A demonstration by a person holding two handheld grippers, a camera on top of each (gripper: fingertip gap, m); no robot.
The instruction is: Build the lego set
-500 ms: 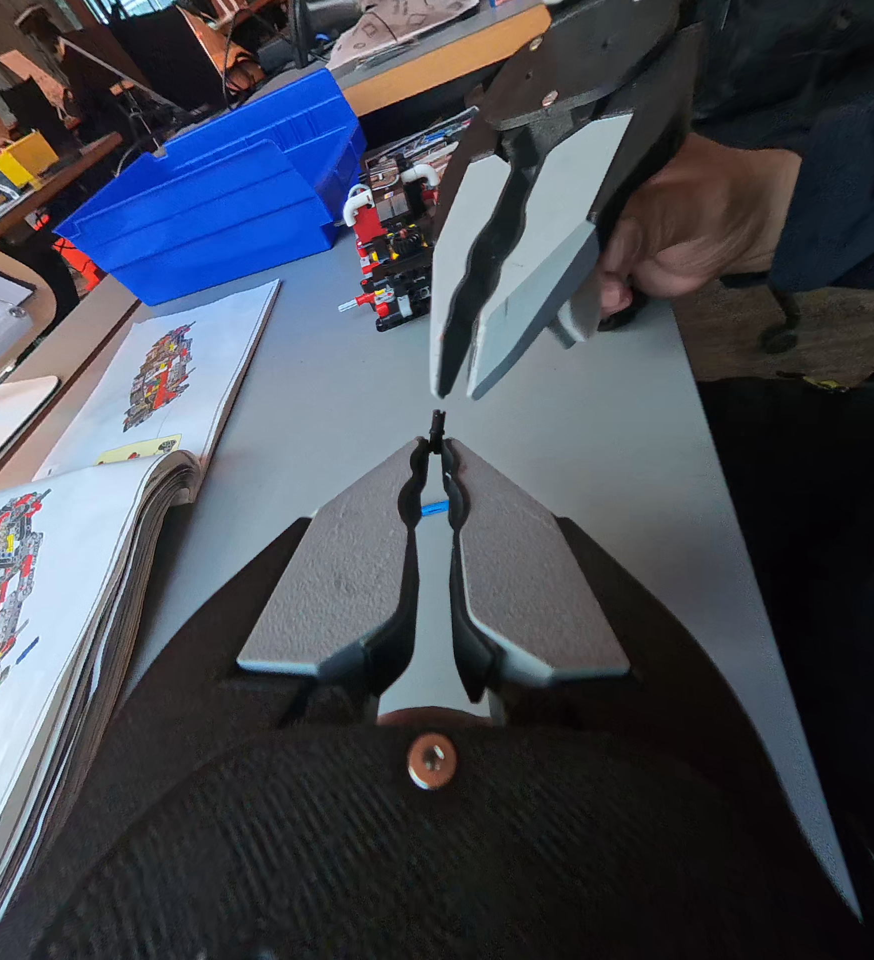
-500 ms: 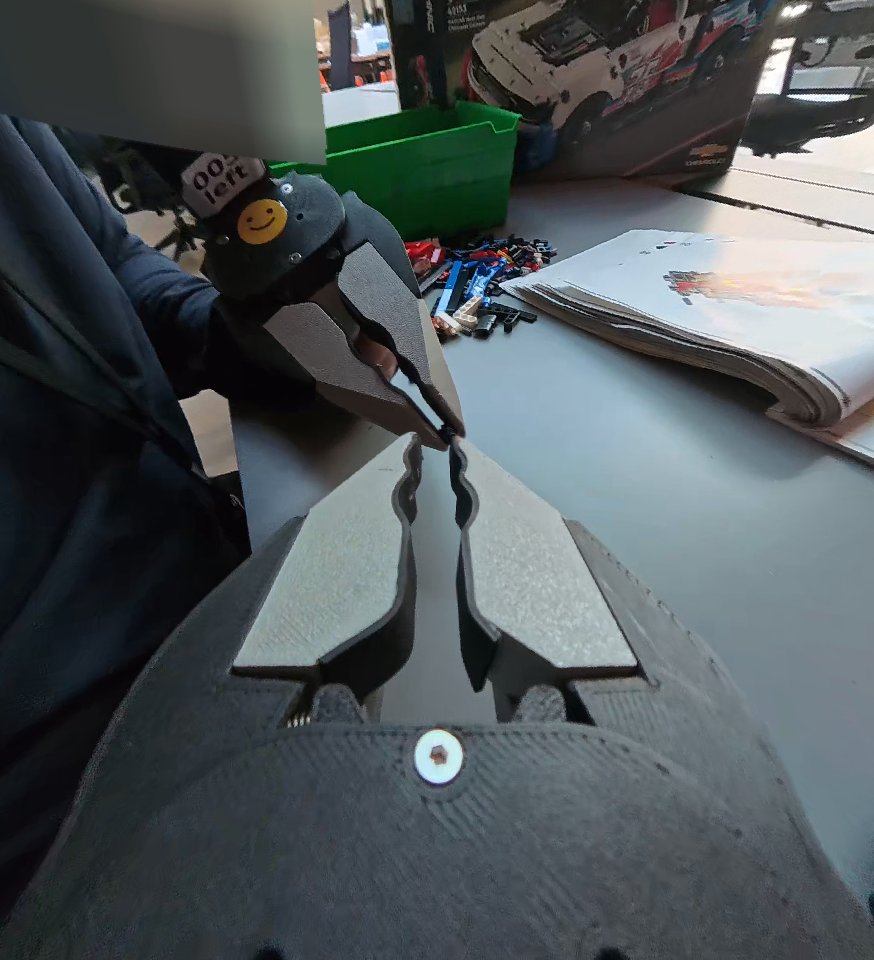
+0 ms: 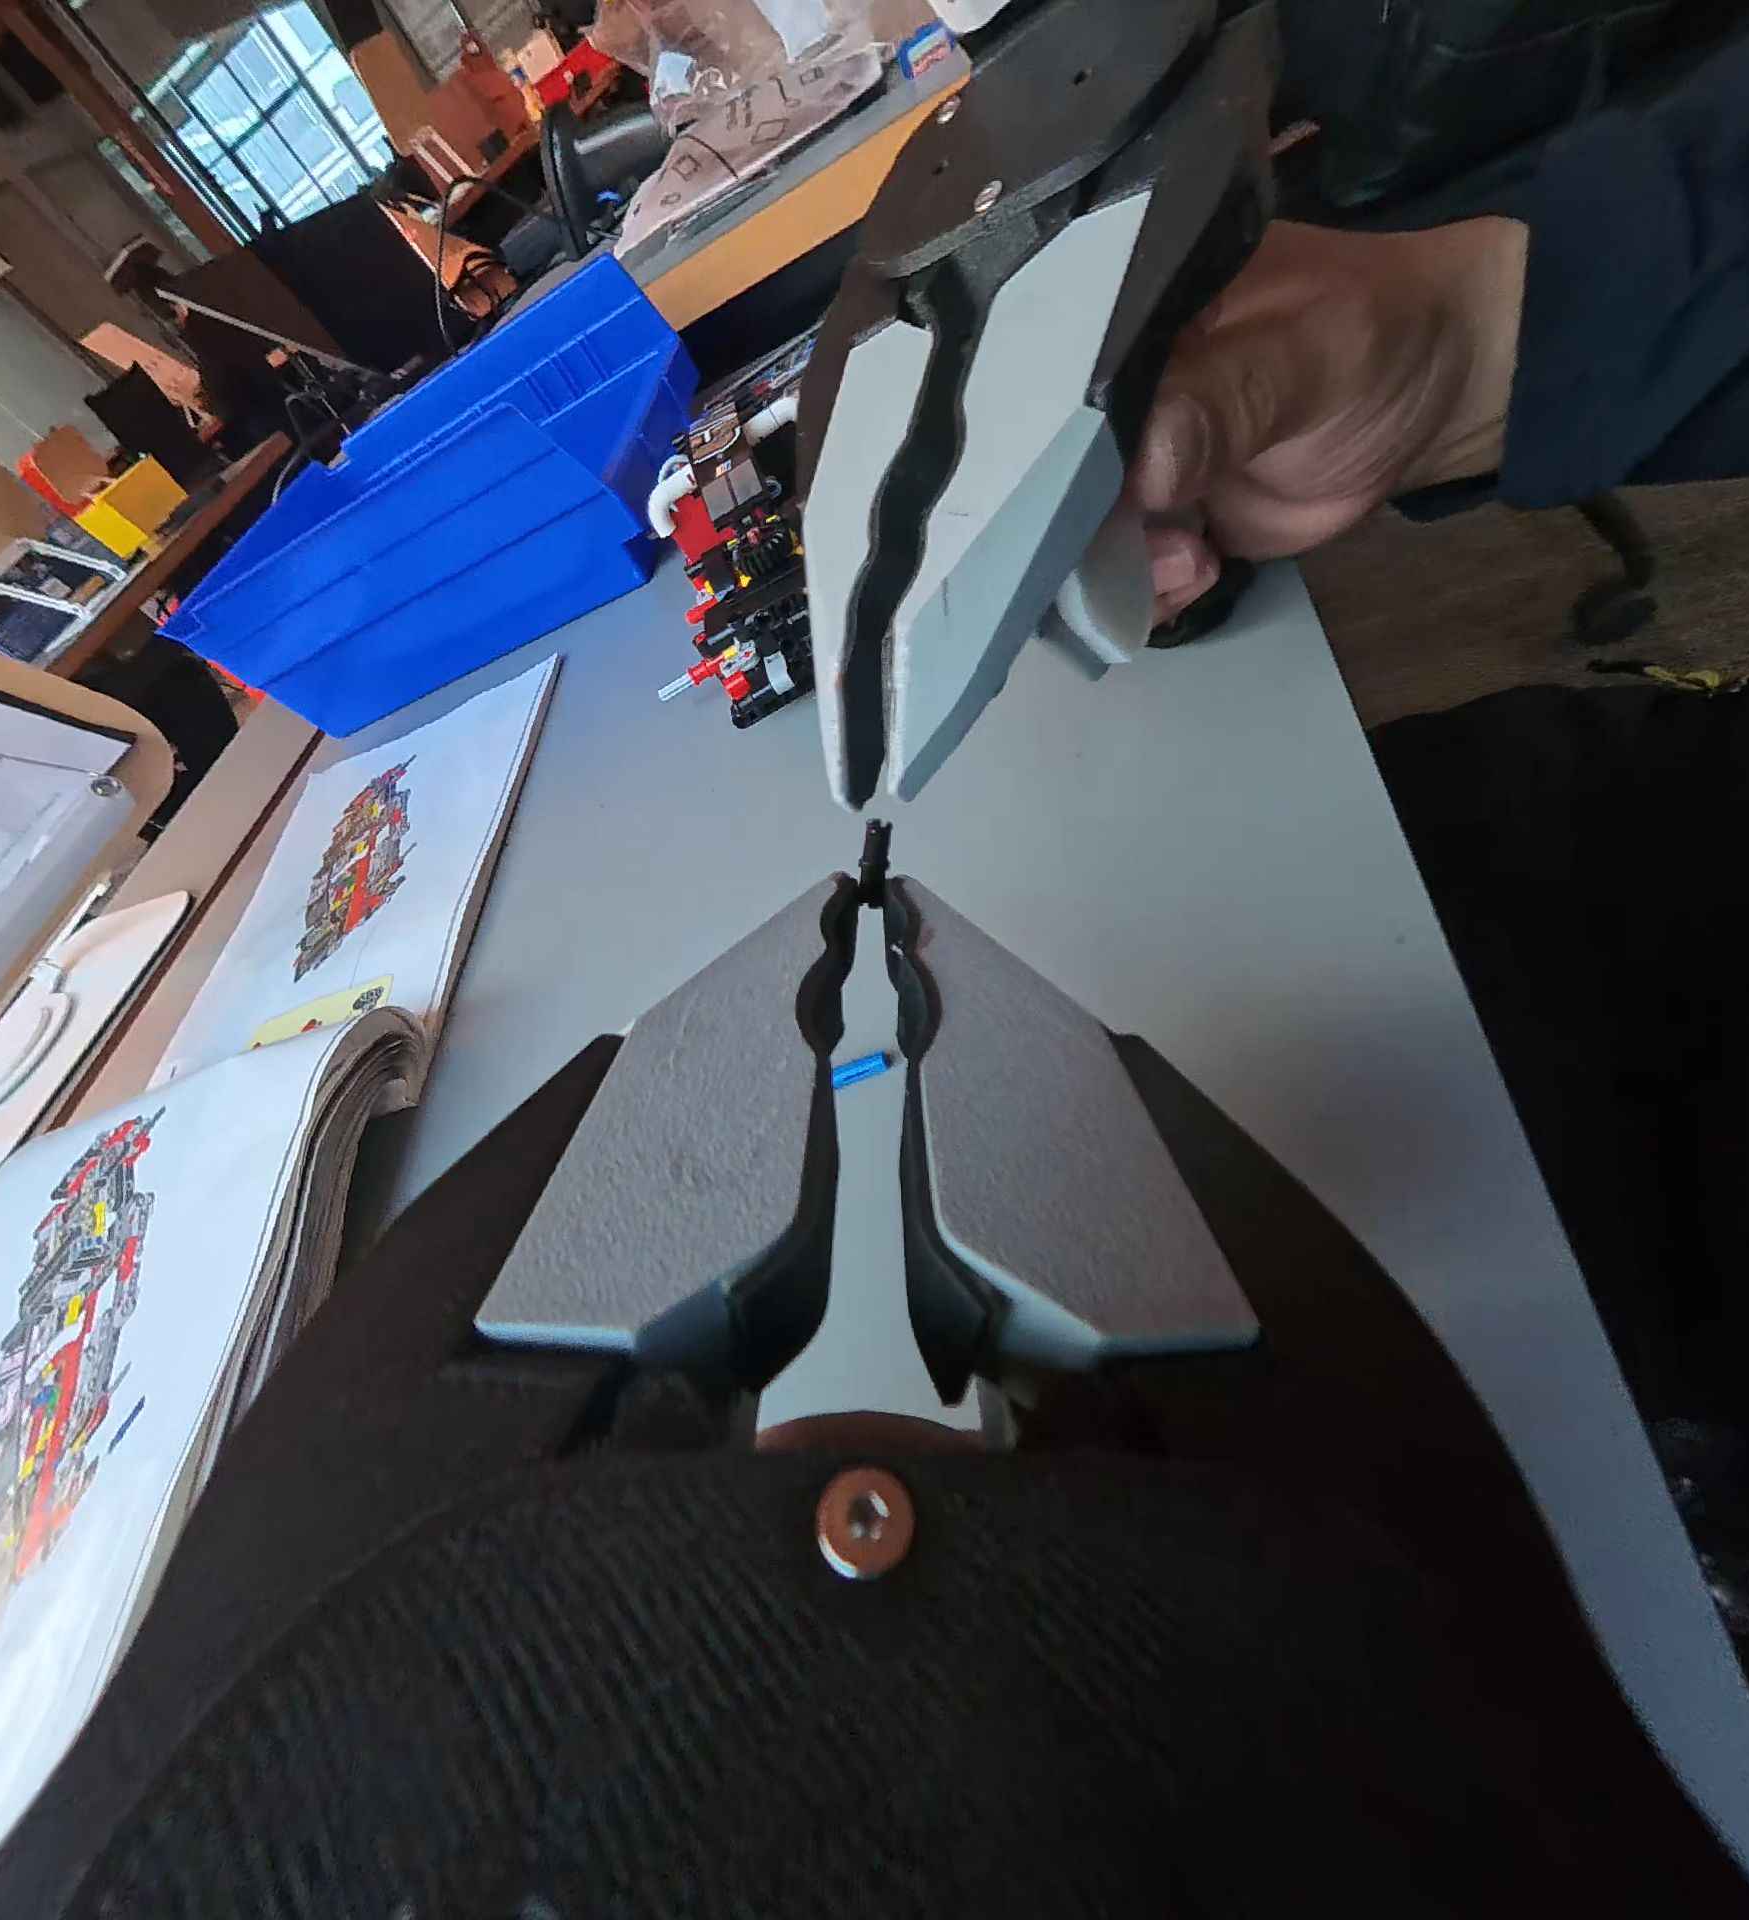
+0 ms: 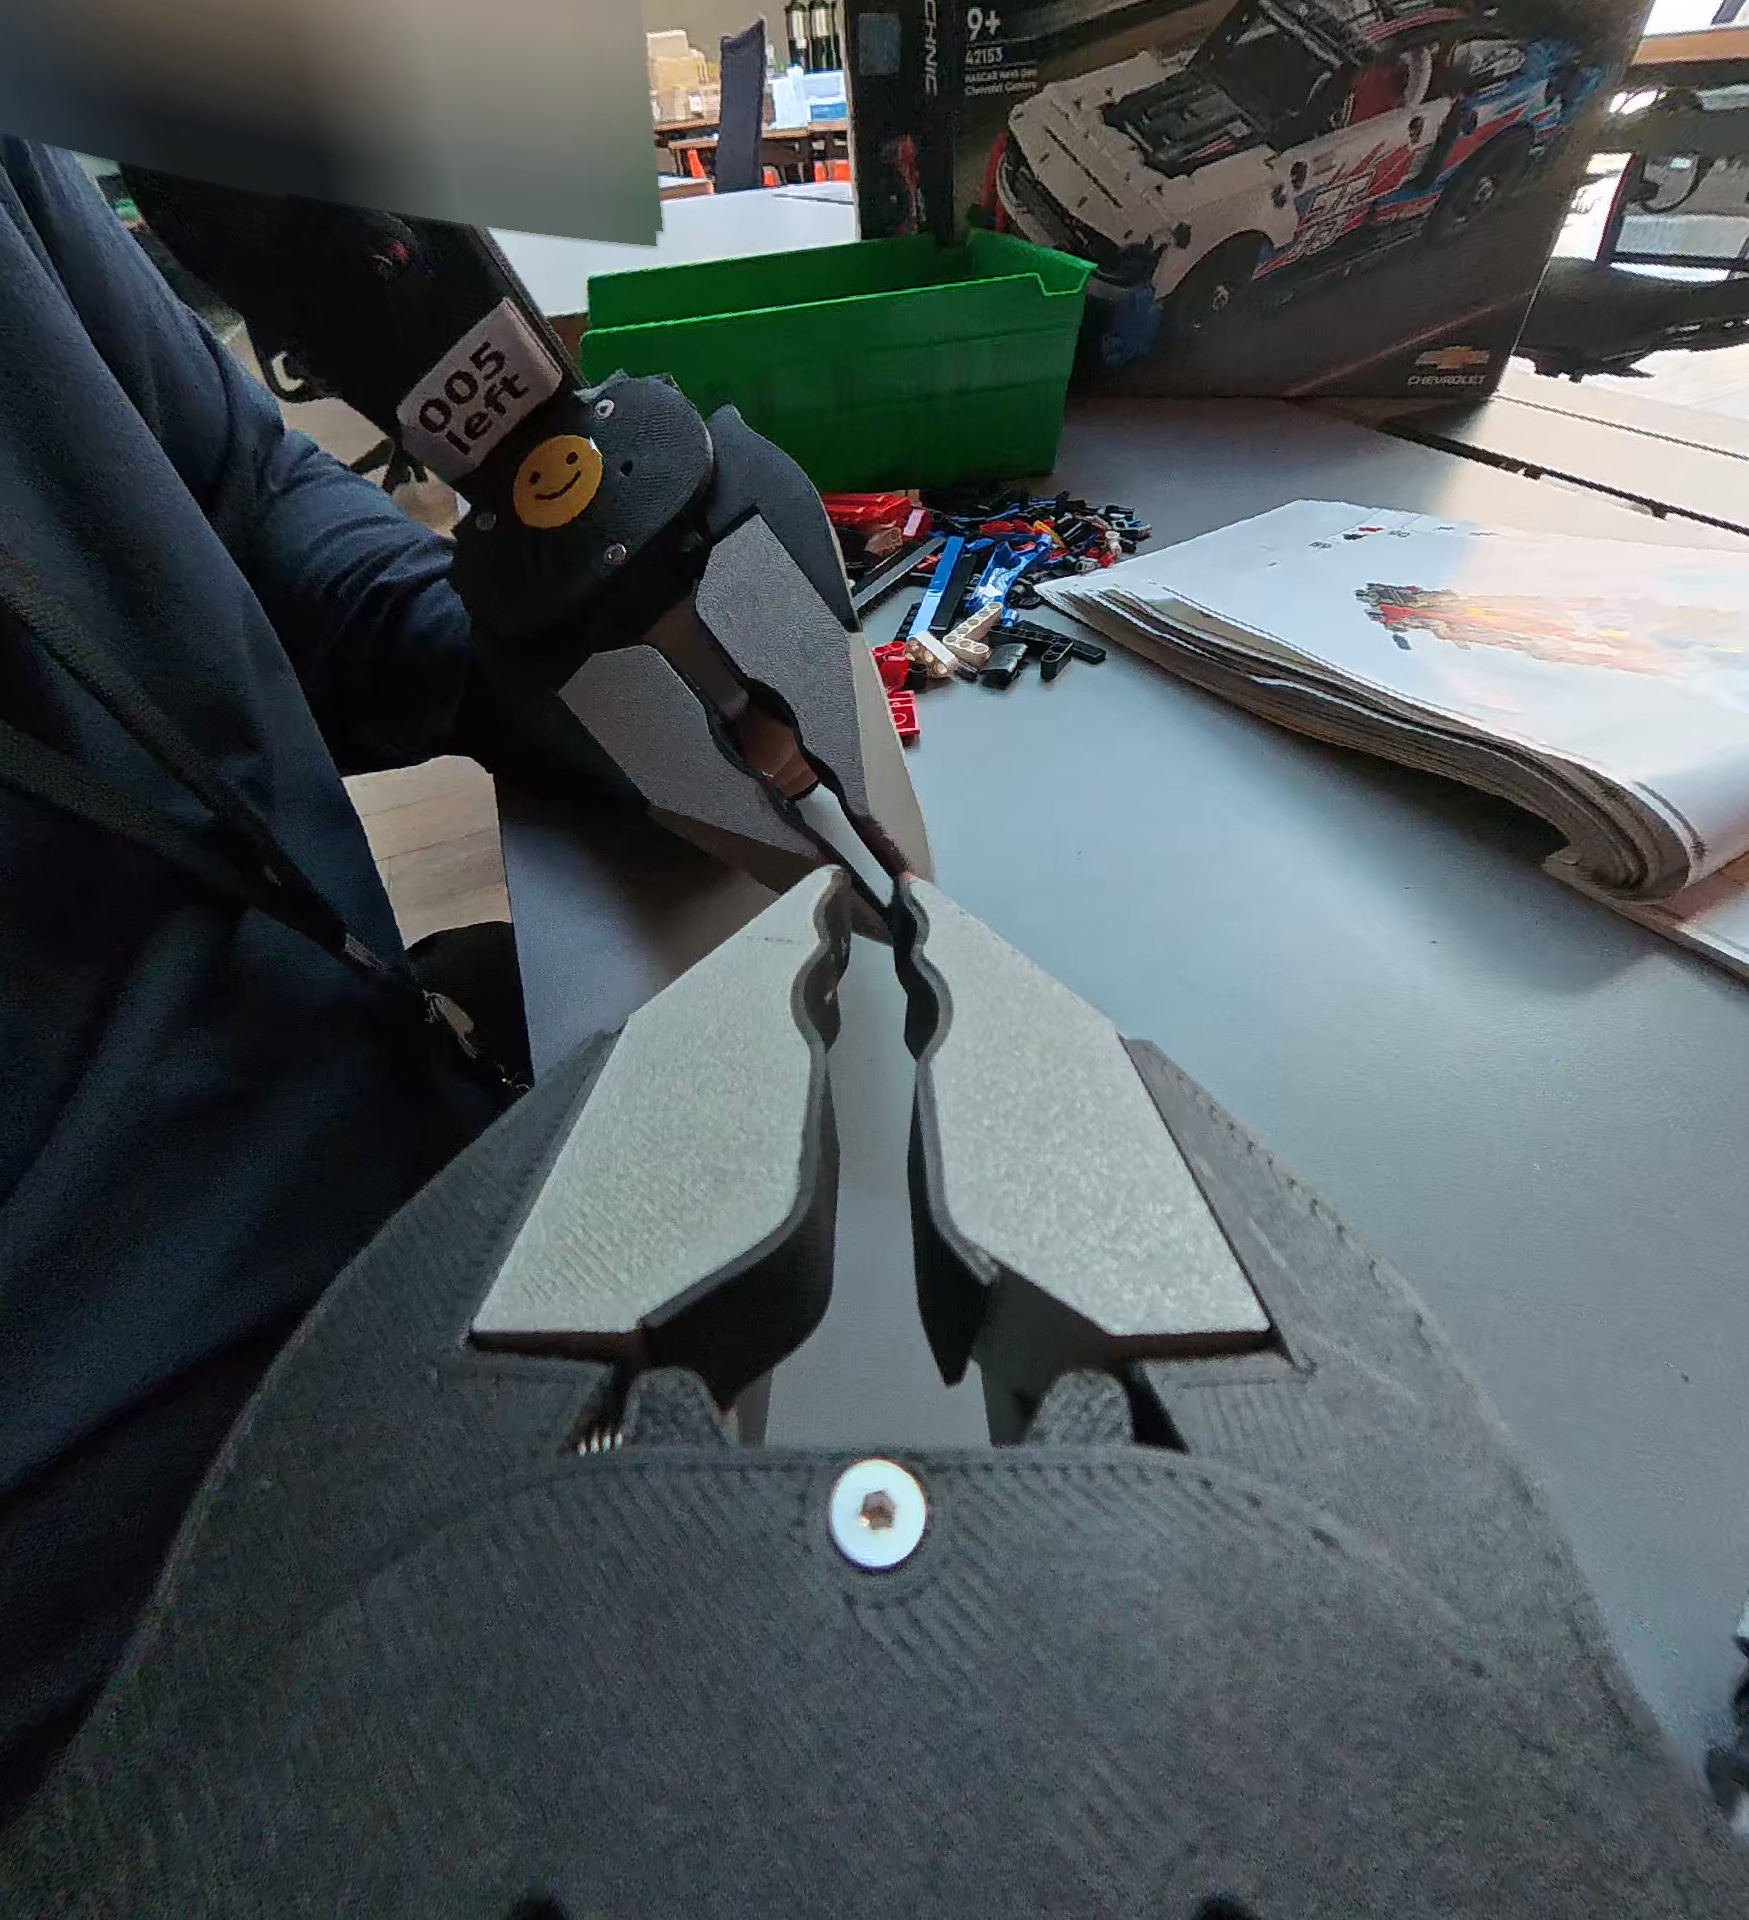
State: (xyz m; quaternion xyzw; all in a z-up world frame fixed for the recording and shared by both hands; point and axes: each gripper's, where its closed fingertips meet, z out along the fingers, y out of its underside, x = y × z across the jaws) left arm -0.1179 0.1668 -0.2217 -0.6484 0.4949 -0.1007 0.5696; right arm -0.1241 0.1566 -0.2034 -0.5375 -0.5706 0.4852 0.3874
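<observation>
In the left wrist view my left gripper [image 3: 872, 891] is shut on a small black pin [image 3: 872, 857] that sticks out past its fingertips, above the grey table [image 3: 1213, 935]. My right gripper [image 3: 875, 798] hangs tip-down just beyond the pin's free end. Its jaws stand slightly apart with nothing between them, and the pin is not inside them. In the right wrist view my right gripper [image 4: 870, 902] meets the left gripper's fingertips [image 4: 875, 847] tip to tip, and the pin is hidden there. A small blue pin [image 3: 862, 1070] lies on the table under the left fingers.
A blue bin [image 3: 434, 540], a black and red part-built model [image 3: 745, 592] and an open instruction book [image 3: 226, 1122] lie left. A green bin [image 4: 828, 353], loose pieces [image 4: 995, 592] and a car-picture box [image 4: 1265, 187] stand far. The table edge is close on the person's side.
The right gripper's jaws have narrowed, and it has lined up closer over the black pin's free end. The left gripper stays shut on the pin.
</observation>
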